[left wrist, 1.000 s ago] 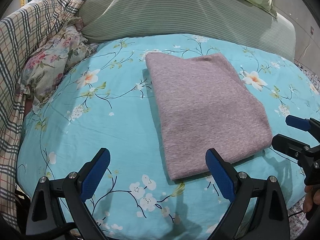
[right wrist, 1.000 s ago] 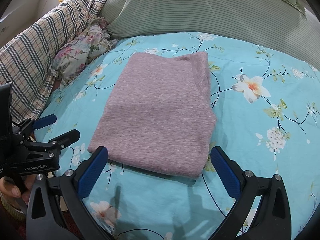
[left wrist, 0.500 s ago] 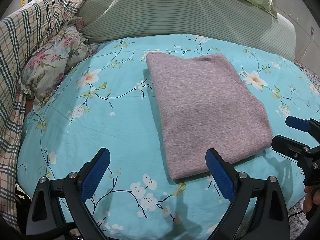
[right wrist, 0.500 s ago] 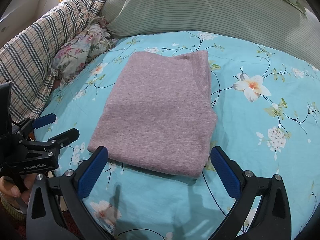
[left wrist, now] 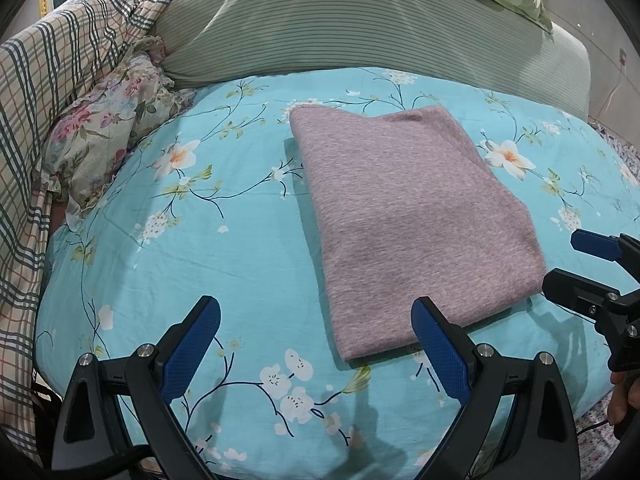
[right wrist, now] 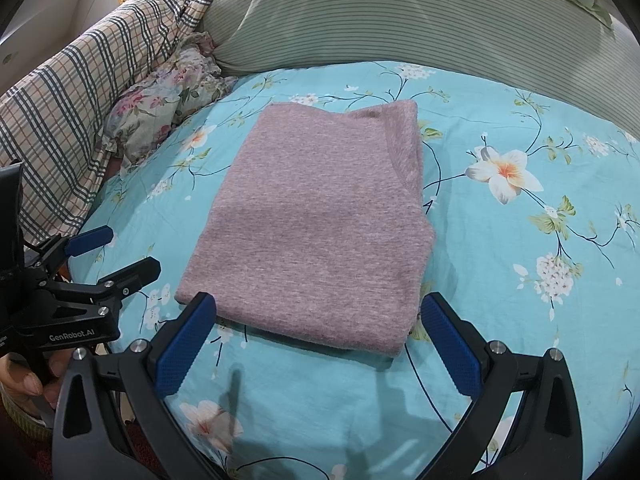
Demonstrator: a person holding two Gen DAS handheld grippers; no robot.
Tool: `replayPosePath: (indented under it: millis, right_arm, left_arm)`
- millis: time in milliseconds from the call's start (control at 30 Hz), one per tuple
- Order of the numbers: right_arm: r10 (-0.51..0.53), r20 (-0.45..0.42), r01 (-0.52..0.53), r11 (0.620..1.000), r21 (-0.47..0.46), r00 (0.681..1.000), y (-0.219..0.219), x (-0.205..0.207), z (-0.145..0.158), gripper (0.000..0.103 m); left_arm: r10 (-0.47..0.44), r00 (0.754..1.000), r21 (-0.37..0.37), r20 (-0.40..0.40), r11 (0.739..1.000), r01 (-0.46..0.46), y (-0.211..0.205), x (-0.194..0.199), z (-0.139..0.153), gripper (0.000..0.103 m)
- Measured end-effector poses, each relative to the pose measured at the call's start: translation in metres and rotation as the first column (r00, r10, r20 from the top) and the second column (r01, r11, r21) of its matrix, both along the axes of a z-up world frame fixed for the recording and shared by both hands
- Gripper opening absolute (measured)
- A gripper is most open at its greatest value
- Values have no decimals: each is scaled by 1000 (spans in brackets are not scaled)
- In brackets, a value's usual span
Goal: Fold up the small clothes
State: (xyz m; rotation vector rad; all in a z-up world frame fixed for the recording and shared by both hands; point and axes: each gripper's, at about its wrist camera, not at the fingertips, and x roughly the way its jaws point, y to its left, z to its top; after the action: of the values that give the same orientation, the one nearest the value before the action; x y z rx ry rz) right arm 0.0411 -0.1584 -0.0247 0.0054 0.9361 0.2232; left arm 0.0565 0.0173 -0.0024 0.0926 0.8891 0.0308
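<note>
Seemingly folded, the mauve garment lies mid-frame; left gripper and right gripper are held wide, empty; only tidying or removal is judged left.

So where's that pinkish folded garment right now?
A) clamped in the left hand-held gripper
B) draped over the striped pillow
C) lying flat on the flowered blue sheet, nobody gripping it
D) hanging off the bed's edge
C: the folded pink garment lies flat on the floral turquoise sheet, while the left hand-held gripper and the right hand-held gripper both hang open just short of it, holding nothing.
</note>
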Motion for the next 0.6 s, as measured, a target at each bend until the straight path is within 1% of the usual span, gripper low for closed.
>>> replayPosePath:
  millis: [600]
  right_arm:
    - [5, 2, -5, 1000, 3, 1000, -2, 1, 1, 102]
  left_arm:
    - [-1, 1000, -8, 2, 1000, 1, -1, 0, 0, 97]
